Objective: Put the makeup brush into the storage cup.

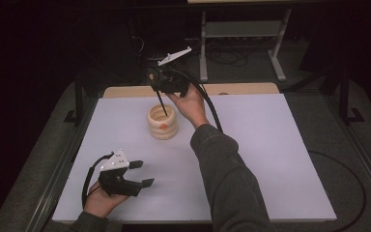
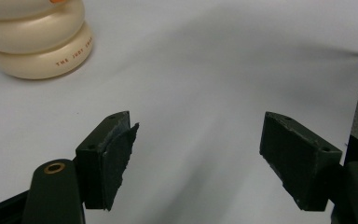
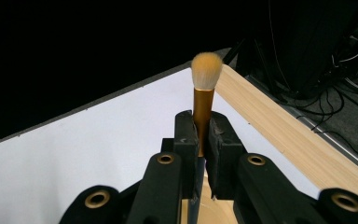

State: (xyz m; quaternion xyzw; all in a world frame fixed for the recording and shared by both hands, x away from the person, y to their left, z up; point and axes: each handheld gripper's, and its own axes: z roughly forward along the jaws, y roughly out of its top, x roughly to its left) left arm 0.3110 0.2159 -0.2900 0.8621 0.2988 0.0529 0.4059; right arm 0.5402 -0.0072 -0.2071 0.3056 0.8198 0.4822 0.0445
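— What has your right hand-held gripper point(image 3: 199, 140) got?

— It's clenched on a make-up brush with a gold metal ferrule and pale, orange-tipped bristles point(image 3: 204, 88). In my right gripper view the bristles stick up past the jaws. From above, my right hand-held gripper point(image 1: 160, 91) sits at twelve o'clock of a cream ribbed holder shaped like stacked rings point(image 1: 163, 122), and the brush's thin black handle point(image 1: 162, 104) slants down into its mouth.

— And the left one?

— My left hand-held gripper point(image 1: 141, 173) is released, jaws wide apart with nothing between them, low over the white worktop point(image 1: 270, 159) near its seven o'clock corner. The holder point(image 2: 37, 39) stands well apart, at about one o'clock from it.
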